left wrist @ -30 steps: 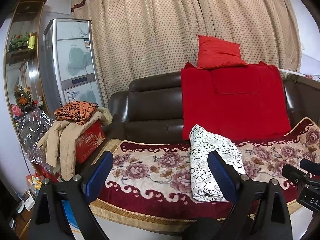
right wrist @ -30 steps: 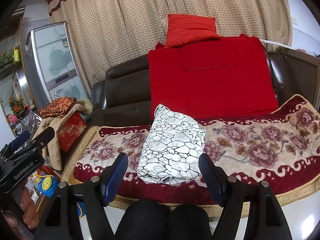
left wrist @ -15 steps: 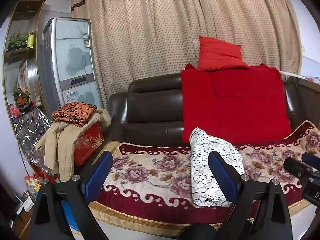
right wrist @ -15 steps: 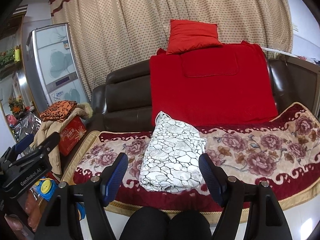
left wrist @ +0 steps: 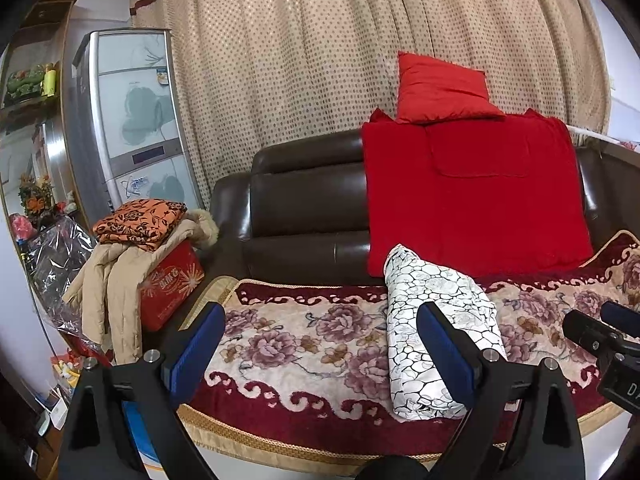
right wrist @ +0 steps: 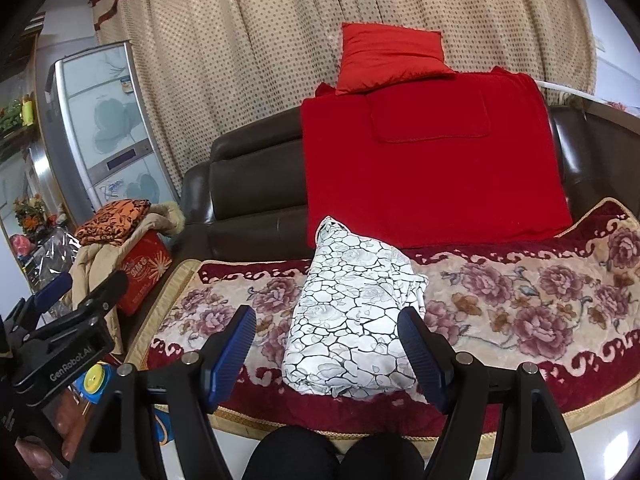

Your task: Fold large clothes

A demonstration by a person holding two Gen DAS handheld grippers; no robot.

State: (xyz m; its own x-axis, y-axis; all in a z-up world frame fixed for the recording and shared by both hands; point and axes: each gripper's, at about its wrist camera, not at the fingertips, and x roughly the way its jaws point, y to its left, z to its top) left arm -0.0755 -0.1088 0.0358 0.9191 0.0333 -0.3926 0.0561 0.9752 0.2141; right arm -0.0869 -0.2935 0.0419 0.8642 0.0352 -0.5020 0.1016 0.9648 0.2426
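- Here we list one folded white garment [right wrist: 352,312] with a black crackle print, lying on the floral blanket [right wrist: 520,304] that covers the seat of a dark brown sofa [right wrist: 248,188]; its far end touches the foot of the red throw.
- We note the red throw [right wrist: 432,168] draped over the sofa back, with a red cushion [right wrist: 392,56] on top of it.
- We record the right gripper [right wrist: 326,354] held in the air short of the seat, jaws spread wide and empty; the garment shows between its blue pads [right wrist: 232,350], untouched.
- We record the left gripper [left wrist: 320,354] likewise wide apart, holding nothing, aimed at the blanket left of the garment.
- We see a hand [right wrist: 40,444] on the left gripper's handle, at the lower left of the right view.
- Beside the sofa: a red box [left wrist: 168,284] with a beige coat [left wrist: 116,280] and a folded orange patterned cloth [left wrist: 140,222] on it.
- Behind: a dotted beige curtain [left wrist: 320,60] and a tall pale appliance [left wrist: 132,112].
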